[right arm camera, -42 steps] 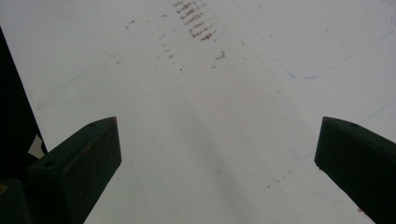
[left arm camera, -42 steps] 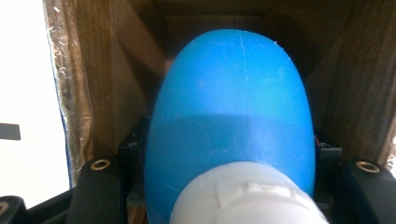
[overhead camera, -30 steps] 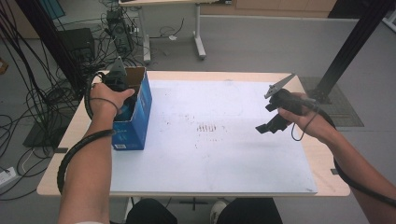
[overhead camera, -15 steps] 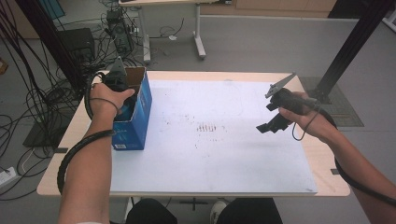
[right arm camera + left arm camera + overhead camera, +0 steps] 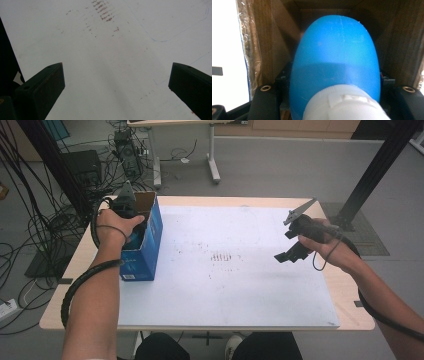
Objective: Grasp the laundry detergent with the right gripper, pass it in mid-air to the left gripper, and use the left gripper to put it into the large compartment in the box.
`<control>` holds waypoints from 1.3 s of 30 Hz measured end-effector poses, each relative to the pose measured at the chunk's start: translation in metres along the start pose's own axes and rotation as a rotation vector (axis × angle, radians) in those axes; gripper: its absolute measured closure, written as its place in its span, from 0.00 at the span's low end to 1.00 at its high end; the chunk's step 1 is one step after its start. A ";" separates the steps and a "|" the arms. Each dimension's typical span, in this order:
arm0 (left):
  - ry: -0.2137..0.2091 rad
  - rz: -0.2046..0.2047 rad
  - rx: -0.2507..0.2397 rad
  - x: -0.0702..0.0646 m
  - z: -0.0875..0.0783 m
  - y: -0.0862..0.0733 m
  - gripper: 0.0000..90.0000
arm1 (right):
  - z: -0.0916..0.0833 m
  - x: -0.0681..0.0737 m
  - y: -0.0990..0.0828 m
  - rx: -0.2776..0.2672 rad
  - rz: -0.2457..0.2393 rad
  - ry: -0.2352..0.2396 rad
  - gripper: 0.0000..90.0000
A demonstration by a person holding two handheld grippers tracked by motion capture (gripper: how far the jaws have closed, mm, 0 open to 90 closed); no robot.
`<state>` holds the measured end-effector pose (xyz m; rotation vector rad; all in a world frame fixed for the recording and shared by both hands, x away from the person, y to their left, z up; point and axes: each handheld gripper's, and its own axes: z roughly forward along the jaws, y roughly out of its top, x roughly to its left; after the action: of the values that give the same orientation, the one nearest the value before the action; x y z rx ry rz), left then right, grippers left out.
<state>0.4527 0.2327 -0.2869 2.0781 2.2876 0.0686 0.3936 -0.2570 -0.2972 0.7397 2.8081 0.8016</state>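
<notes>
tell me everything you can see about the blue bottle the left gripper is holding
The blue bottle is smooth, matte plastic by its look, with a rounded, egg-like body and a white ribbed cap at the end nearest the camera. It sits between the jaws of the left gripper, which is shut on it, and points bottom-first into the open cardboard box at the table's left edge. Brown cardboard walls surround it; whether it touches them or the box's bottom cannot be told. Faint scratches mark its surface.
</notes>
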 end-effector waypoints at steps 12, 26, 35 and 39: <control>0.003 0.001 -0.006 0.000 0.000 -0.001 0.41 | -0.002 0.000 0.000 -0.002 0.001 -0.003 0.00; 0.009 0.004 -0.005 0.000 0.000 0.000 0.40 | -0.001 0.000 0.000 -0.003 -0.001 0.001 0.00; 0.011 0.003 -0.006 0.000 0.000 0.000 0.40 | -0.002 0.000 -0.001 -0.004 0.003 0.001 0.00; 0.015 0.008 -0.004 -0.001 -0.001 0.000 0.40 | -0.002 0.001 0.000 -0.006 0.001 0.001 0.00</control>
<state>0.4523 0.2316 -0.2861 2.0917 2.2859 0.0890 0.3926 -0.2576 -0.2957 0.7407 2.8051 0.8097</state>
